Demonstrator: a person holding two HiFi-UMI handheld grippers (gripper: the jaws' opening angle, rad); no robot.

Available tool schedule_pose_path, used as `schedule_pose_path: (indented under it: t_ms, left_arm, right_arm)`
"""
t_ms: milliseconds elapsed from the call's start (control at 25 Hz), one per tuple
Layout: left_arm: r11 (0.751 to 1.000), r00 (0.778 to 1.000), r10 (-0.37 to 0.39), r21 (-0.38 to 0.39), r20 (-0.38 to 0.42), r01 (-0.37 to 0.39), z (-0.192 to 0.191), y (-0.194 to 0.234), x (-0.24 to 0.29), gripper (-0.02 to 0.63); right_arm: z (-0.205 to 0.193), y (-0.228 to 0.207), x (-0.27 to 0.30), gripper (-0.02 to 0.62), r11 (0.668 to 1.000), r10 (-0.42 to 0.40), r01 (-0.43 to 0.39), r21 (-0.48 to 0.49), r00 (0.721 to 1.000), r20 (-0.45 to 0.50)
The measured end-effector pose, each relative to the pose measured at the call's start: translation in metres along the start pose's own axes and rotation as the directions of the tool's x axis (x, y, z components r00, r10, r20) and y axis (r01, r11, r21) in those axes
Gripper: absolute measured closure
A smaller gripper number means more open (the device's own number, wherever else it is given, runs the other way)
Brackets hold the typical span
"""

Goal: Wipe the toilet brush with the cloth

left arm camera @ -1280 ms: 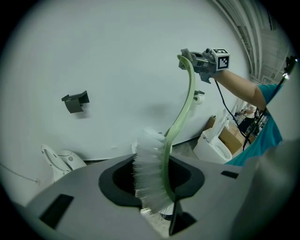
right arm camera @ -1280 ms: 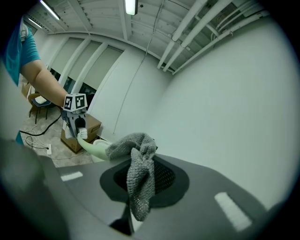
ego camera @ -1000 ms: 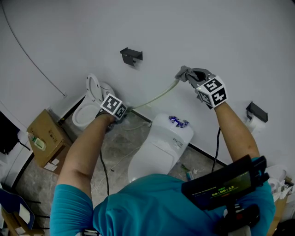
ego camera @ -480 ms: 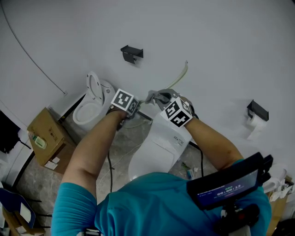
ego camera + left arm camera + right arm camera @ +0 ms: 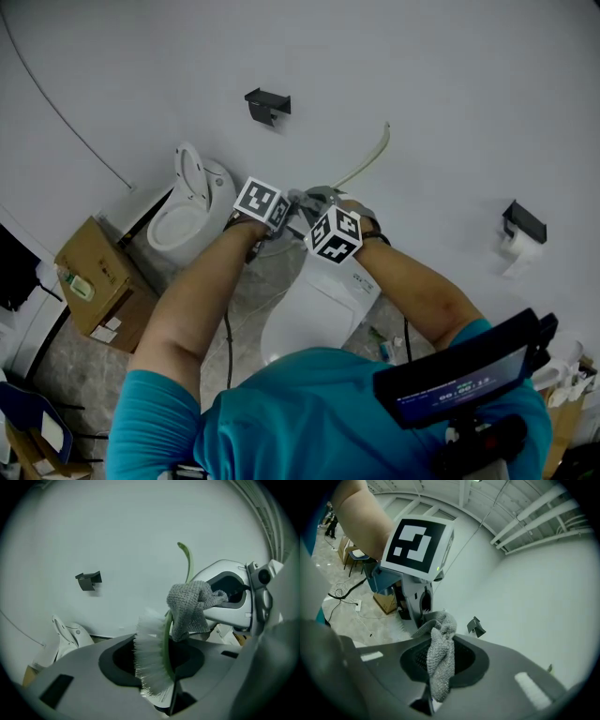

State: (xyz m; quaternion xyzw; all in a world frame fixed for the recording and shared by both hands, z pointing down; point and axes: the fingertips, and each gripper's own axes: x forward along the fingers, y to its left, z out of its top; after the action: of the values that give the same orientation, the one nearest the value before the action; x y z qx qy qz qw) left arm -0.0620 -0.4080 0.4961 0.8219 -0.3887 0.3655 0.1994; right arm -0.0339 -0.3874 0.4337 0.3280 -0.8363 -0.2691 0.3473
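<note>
Left gripper (image 5: 155,670): we see its jaws closed on the head of the toilet brush (image 5: 150,654), the white bristles pinched between them.
Brush position: held up in the air in front of the wall (image 5: 441,84). Its thin green handle rises from the jaws and curves up to the right in the head view.
Right gripper (image 5: 439,670): we find its jaws clamped on the grey cloth (image 5: 440,660), which hangs bunched from between them.
Cloth position: in the left gripper view its free end sits at the green handle just above the bristles. It looks to us to be touching the handle.
Grippers together: in the head view we see the two marker cubes side by side, the jaws meeting above the toilet (image 5: 323,300).
Toilet: white, lid shut, directly below the hands.
Second toilet (image 5: 192,202): further left against the wall, seat raised.
Box (image 5: 94,281): brown cardboard on the floor, at the left of the head view.
Wall fittings: a black bracket (image 5: 267,105) up high, and a paper roll holder (image 5: 523,225) to the right.
</note>
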Motion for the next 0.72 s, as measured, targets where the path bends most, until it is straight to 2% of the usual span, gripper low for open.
schedule_pose_path:
  t_ms: [280, 400, 720]
  left_arm:
    - [0.998, 0.999, 0.036, 0.047, -0.006, -0.036, -0.002, 0.007, -0.001, 0.454]
    - [0.998, 0.999, 0.051, 0.036, -0.016, -0.051, -0.006, 0.010, -0.005, 0.455]
    - [0.994, 0.998, 0.047, 0.100, 0.048, -0.051, 0.001, 0.014, -0.003, 0.456]
  right_arm:
    - [-0.008, -0.004, 0.001, 0.566, 1.000, -0.023, 0.023, -0.014, 0.999, -0.038]
    - [-0.013, -0.010, -0.002, 0.566, 0.999, -0.032, 0.032, -0.005, 0.998, -0.047]
    - [-0.019, -0.020, -0.009, 0.566, 0.999, -0.051, 0.051, -0.008, 0.997, -0.054]
